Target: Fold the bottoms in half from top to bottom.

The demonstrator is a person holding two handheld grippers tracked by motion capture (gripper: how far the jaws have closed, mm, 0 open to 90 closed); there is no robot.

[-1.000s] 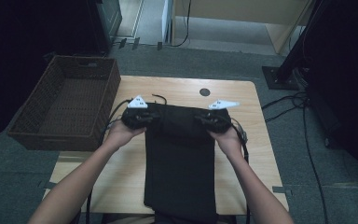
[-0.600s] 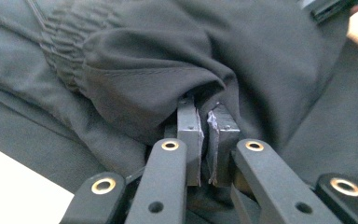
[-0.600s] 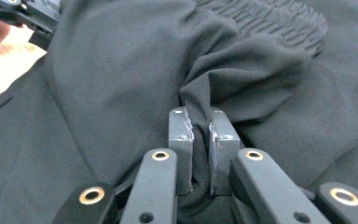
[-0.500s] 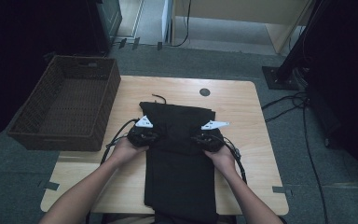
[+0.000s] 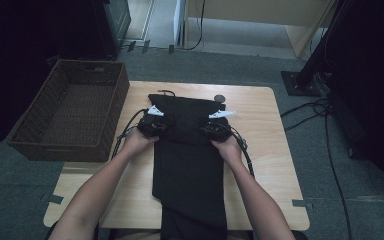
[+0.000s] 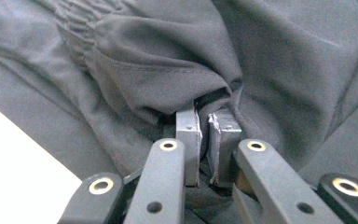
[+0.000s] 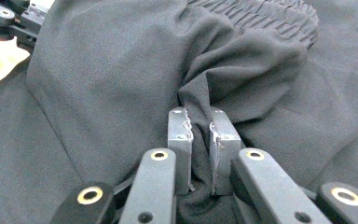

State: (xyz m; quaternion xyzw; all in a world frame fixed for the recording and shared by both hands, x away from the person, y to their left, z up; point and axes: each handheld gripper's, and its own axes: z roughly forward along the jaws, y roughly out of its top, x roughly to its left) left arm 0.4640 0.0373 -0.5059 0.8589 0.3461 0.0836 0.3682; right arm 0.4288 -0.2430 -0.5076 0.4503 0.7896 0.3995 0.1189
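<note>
Black trousers [image 5: 187, 160] lie lengthwise down the middle of the wooden table [image 5: 260, 120], their elastic waist end folded back over the legs. My left gripper [image 5: 152, 125] holds the left side of that fold; in the left gripper view its pads [image 6: 189, 128] pinch a bunch of the dark cloth [image 6: 168, 60] beside the gathered waistband. My right gripper [image 5: 215, 129] holds the right side, and in the right gripper view its pads [image 7: 179, 128] clamp a ridge of the fabric [image 7: 121, 60]. The left gripper [image 7: 9, 16] peeks in at that view's top left corner.
A dark wicker basket [image 5: 72, 115], empty, stands at the table's left edge. A small round dark spot [image 5: 220, 98] marks the tabletop behind the trousers. Cables [image 5: 325, 135] run over the grey floor to the right, near a black stand base [image 5: 300, 82].
Both grippers have drawn the waist end of the trousers toward me and lower, folding it over the legs. Both stay shut on the cloth.
</note>
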